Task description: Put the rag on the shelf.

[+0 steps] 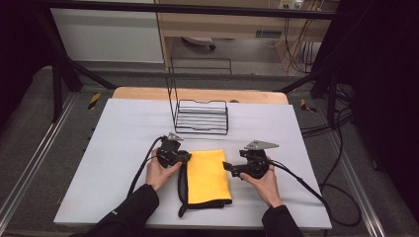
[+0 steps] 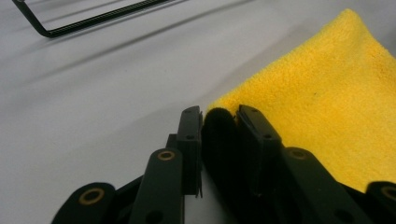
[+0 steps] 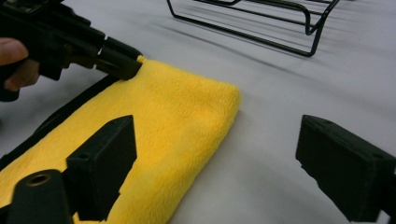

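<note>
A folded yellow cloth (image 1: 210, 177) lies at the middle of the white table, with a black cloth (image 1: 182, 190) showing along its left and near edges. My left gripper (image 1: 187, 157) is at the cloth's far left corner. In the left gripper view its jaws (image 2: 219, 114) are shut on a fold of the black cloth (image 2: 219, 140), right beside the yellow cloth (image 2: 327, 102). My right gripper (image 1: 226, 166) sits at the cloth's right edge, open wide. In the right gripper view (image 3: 215, 130) one jaw is over the yellow cloth (image 3: 177, 121) and the other over bare table.
A black wire rack (image 1: 202, 117) stands just behind the cloth, its tall side on the left; it is also in the right gripper view (image 3: 261, 23). The white table top (image 1: 113, 148) has free room left and right. Cables trail from both grippers towards the near edge.
</note>
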The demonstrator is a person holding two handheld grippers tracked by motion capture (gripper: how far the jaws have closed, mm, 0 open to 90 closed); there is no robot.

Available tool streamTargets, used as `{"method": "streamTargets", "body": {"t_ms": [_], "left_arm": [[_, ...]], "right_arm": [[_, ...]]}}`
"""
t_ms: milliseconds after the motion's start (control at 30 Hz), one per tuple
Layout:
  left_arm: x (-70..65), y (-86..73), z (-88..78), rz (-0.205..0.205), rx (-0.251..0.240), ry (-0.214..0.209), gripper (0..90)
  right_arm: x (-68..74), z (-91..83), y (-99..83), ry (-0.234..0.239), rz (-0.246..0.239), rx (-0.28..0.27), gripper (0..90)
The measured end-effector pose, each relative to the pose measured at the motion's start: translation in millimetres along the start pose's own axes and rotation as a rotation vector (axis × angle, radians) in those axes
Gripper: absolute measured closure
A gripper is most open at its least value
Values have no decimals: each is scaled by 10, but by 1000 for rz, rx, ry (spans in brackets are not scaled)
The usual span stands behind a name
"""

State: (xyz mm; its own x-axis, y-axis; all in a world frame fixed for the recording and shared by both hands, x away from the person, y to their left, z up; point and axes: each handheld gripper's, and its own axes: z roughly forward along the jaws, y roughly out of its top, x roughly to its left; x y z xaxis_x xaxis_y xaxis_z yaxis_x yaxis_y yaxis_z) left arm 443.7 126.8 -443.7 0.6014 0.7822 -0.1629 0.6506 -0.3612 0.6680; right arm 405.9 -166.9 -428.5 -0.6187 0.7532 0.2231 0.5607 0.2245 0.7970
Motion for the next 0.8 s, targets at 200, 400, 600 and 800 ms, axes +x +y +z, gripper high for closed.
{"method": "streamTargets", "body": {"t_ms": [200, 400, 600, 800], "left_arm": [[-4, -2, 2, 7, 0, -6, 748], [-1, -3, 7, 11, 1, -7, 750], [-3, 2, 11, 12, 5, -2, 749], [8, 9, 13, 5, 9, -11, 750]], "right_arm": [[-75, 312, 107, -15, 31, 40, 288], [-120, 469, 67, -23, 43, 97, 476], [-121, 487, 59, 6, 77, 131, 622], [-119, 504, 65, 32, 151, 155, 757]]}}
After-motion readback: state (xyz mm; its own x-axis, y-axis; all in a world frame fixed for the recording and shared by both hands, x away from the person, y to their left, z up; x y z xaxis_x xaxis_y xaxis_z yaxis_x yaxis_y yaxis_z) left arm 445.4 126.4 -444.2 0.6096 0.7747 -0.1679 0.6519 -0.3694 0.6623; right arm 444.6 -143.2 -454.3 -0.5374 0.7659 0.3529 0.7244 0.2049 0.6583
